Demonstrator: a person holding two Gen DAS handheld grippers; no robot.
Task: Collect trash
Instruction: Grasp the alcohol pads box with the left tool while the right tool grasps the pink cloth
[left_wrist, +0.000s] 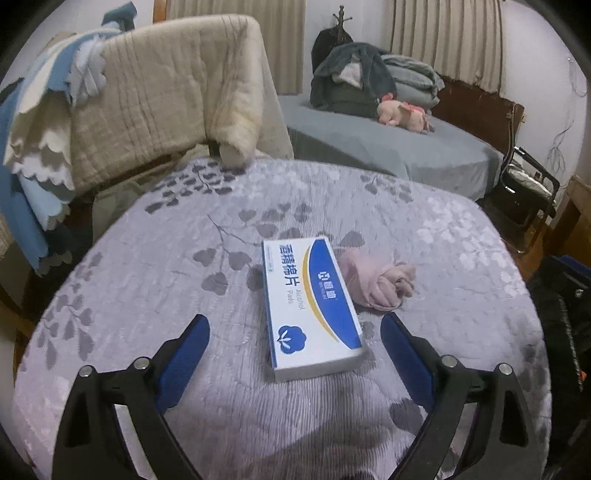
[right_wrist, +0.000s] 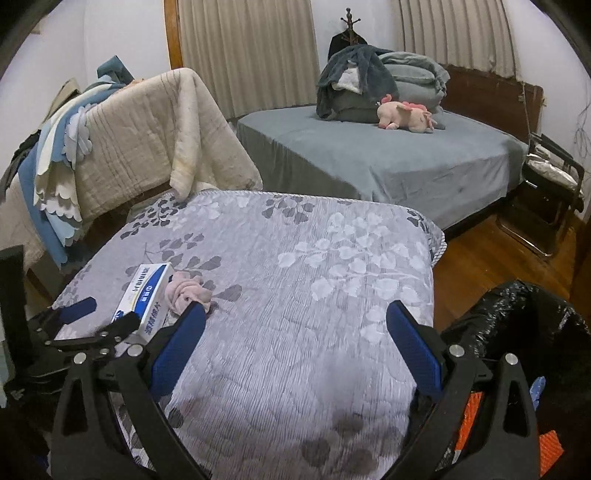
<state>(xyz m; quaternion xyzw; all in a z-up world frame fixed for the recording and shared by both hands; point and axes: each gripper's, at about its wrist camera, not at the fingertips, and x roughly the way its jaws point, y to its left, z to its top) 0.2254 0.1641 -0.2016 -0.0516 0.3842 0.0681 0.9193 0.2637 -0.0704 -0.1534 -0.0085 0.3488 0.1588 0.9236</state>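
left gripper (left_wrist: 295, 325) hovers with fingers wide, straddling the near end of the alcohol pad box (left_wrist: 310, 306) on the worktop (left_wrist: 147, 295); right gripper (right_wrist: 295, 317) fingers wide, empty. pink cloth (left_wrist: 376, 282) touches the box's far side.

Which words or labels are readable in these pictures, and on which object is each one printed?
"酒精棉片": large blue characters on the white and blue box.
"Alcohol Pads": small grey print beside them, same box.
White brand mark on the box's blue band: too small to read.
Right wrist view: the box's print is blurred.
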